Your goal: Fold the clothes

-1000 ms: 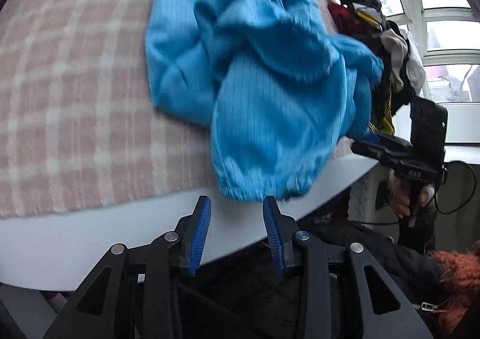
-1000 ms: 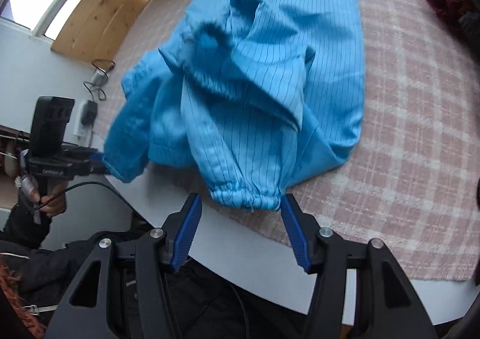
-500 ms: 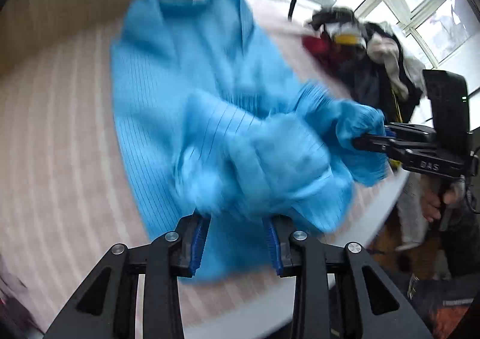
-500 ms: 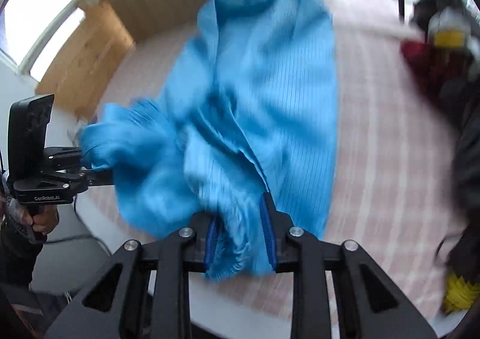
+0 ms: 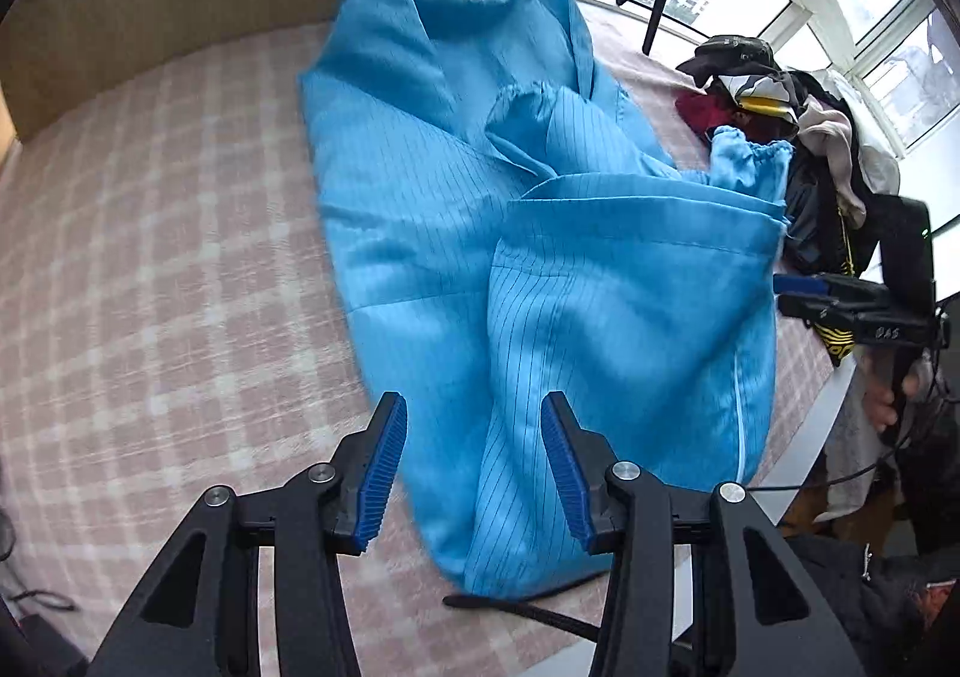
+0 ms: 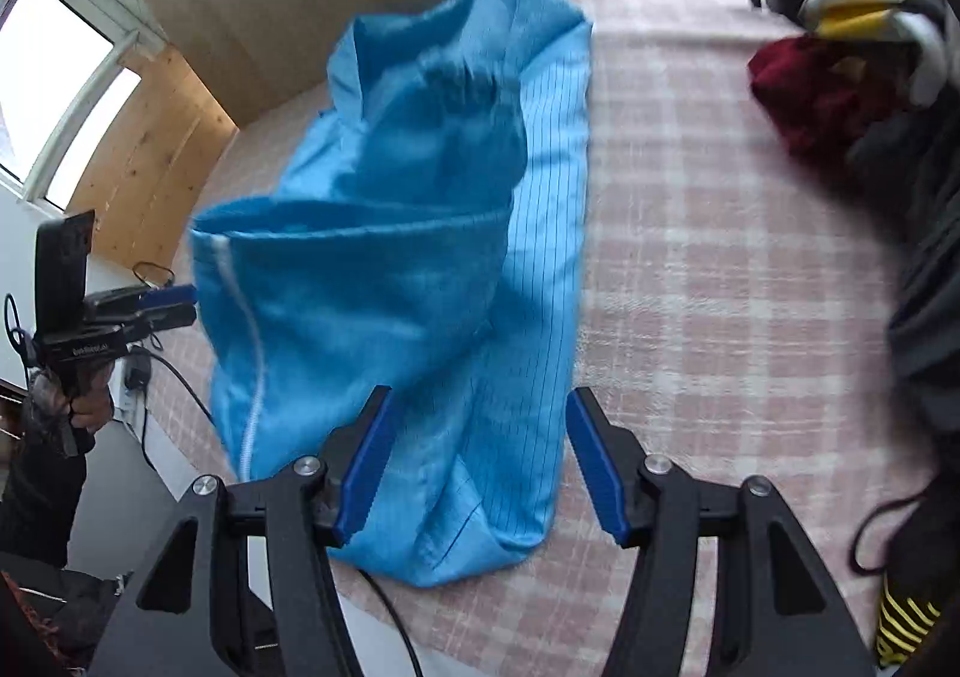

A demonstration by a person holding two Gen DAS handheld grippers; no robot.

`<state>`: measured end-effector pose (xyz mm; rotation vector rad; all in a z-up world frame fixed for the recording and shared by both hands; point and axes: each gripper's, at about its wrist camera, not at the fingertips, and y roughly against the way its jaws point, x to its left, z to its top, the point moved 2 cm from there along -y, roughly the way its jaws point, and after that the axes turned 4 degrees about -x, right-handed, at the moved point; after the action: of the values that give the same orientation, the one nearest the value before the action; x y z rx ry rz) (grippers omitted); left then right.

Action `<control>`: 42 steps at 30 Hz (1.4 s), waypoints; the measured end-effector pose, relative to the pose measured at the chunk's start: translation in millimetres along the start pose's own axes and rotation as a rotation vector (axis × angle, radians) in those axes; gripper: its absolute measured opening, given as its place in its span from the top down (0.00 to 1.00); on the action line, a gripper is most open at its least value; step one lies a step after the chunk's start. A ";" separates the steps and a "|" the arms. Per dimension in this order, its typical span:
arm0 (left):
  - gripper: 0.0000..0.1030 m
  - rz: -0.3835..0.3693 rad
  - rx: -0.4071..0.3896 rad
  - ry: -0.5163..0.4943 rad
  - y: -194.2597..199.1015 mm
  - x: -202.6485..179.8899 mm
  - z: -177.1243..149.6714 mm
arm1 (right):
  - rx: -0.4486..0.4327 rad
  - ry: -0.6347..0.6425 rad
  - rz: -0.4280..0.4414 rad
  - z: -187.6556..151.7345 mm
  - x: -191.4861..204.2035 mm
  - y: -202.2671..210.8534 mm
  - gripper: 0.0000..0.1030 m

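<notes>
Both tools, left and right, have just opened and released the blue garment (clenched half a second ago); we note it now folded on the checked surface.

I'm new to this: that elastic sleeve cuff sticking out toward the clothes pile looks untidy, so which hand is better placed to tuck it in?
Probably the right gripper: it is open beside the cuff.

Smooth pinstriped blue garment on soft, matt checked cloth
</notes>
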<state>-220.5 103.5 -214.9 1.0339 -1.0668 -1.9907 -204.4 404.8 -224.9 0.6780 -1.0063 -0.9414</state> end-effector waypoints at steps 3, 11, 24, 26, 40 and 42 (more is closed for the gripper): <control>0.57 -0.093 0.042 0.032 -22.5 0.2 5.8 | 0.002 0.071 0.014 9.7 6.2 -18.9 0.44; 0.76 -0.154 0.060 0.001 -45.5 -15.5 6.2 | 0.019 0.113 0.129 38.7 9.0 -53.4 0.44; 0.87 0.108 -0.060 0.157 17.6 -2.6 -28.3 | -0.002 0.047 0.171 50.7 12.4 -27.1 0.87; 0.89 0.105 0.021 0.182 -7.1 4.1 -37.0 | 0.024 0.057 0.155 52.0 13.7 -30.1 0.70; 0.78 0.076 -0.042 0.118 -11.5 -9.1 -13.3 | 0.027 0.023 0.254 3.9 -16.5 -20.6 0.63; 0.78 0.114 -0.020 0.091 -13.3 -8.1 -9.5 | 0.050 0.073 0.201 -3.5 -15.2 -20.8 0.63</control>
<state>-210.6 112.7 -227.2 1.0200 -1.0313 -1.8424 -211.5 409.2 -249.5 0.6358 -1.0154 -0.7131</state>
